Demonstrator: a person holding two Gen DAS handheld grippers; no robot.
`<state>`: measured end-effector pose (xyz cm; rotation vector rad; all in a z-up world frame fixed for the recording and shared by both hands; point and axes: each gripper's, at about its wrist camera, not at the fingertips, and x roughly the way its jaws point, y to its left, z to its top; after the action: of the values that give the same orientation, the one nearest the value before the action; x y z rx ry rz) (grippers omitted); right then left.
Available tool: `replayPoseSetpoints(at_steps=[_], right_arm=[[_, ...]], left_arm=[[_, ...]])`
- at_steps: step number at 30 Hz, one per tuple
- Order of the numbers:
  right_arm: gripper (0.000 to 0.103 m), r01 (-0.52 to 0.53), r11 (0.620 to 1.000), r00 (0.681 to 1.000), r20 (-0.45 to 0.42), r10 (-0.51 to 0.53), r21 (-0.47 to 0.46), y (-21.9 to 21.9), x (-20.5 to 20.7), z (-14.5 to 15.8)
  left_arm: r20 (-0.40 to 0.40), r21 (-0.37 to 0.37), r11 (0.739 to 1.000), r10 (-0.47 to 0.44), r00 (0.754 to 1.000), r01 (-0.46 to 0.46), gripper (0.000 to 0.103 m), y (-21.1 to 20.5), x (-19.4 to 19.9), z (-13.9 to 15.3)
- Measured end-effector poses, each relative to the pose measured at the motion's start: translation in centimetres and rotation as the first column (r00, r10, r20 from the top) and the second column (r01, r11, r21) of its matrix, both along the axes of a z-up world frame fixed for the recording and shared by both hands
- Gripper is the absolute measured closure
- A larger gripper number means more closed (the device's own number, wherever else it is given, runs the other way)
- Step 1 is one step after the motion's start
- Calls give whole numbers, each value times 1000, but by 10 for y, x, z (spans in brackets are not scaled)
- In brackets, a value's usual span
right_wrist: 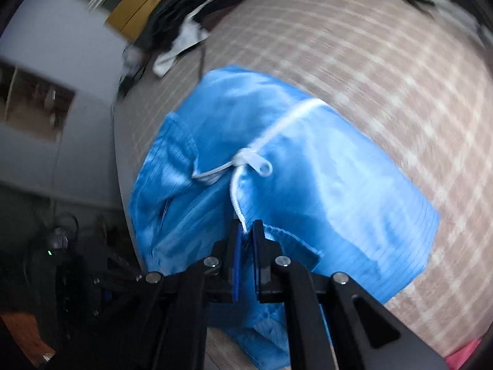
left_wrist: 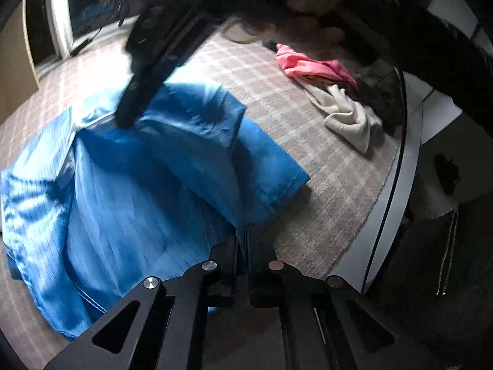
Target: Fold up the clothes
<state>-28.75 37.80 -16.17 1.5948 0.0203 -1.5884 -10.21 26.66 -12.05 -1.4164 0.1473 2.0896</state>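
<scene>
A shiny blue zip-up garment (left_wrist: 129,191) lies partly folded on a pink checked cloth surface (left_wrist: 252,80). My left gripper (left_wrist: 243,234) is shut on a blue fold at the garment's near edge. In the left wrist view my right gripper (left_wrist: 126,120) reaches down onto the garment's far side. In the right wrist view the blue garment (right_wrist: 323,178) shows its white zipper (right_wrist: 262,166), and my right gripper (right_wrist: 246,231) is shut on the blue fabric beside the zipper end.
A pink garment (left_wrist: 311,64) and a cream knit (left_wrist: 348,114) lie at the far right, near the surface's white edge (left_wrist: 397,203). Dark and white clothes (right_wrist: 185,24) are piled at the far left of the right wrist view.
</scene>
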Motion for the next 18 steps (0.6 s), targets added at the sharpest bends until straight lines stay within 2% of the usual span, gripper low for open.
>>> replayPoseSetpoints(at_steps=[2, 4, 7, 9, 10, 12, 14, 15, 17, 18], right_arm=[[89, 64, 997, 998, 10, -63, -53, 14, -3, 5], [81, 163, 975, 983, -65, -174, -148, 41, -2, 27], [78, 189, 957, 973, -89, -213, -219, 58, 15, 39], [78, 143, 970, 981, -102, -166, -198, 50, 33, 32], [78, 135, 980, 982, -111, -152, -150, 42, 36, 22], [78, 176, 984, 974, -147, -175, -5, 43, 30, 1], [78, 286, 957, 944, -183, -274, 42, 60, 18, -5], [78, 309, 950, 933, -204, -296, 37, 69, 20, 3], [78, 331, 943, 915, -250, -318, 12, 84, 29, 21], [78, 342, 940, 904, -272, -329, 0, 92, 34, 31]], left_arm=[[1, -6, 1000, -19, 1000, 19, 100, 2, 2, 0], [0, -14, 999, -37, 999, 37, 100, 4, 5, 0], [0, -27, 998, -54, 999, 54, 100, 6, 4, 0], [2, -24, 998, -63, 998, 63, 100, 7, 3, 2], [1, -26, 997, -70, 998, 70, 100, 8, 3, 2], [2, -42, 996, -84, 996, 84, 100, 11, 4, 2], [19, -56, 995, -78, 997, 79, 99, 10, 6, 4], [26, -62, 996, -69, 997, 70, 97, 7, 7, 6], [28, -57, 998, -23, 999, 24, 87, -9, 14, 20], [22, -50, 999, 12, 1000, -11, 76, -23, 17, 30]])
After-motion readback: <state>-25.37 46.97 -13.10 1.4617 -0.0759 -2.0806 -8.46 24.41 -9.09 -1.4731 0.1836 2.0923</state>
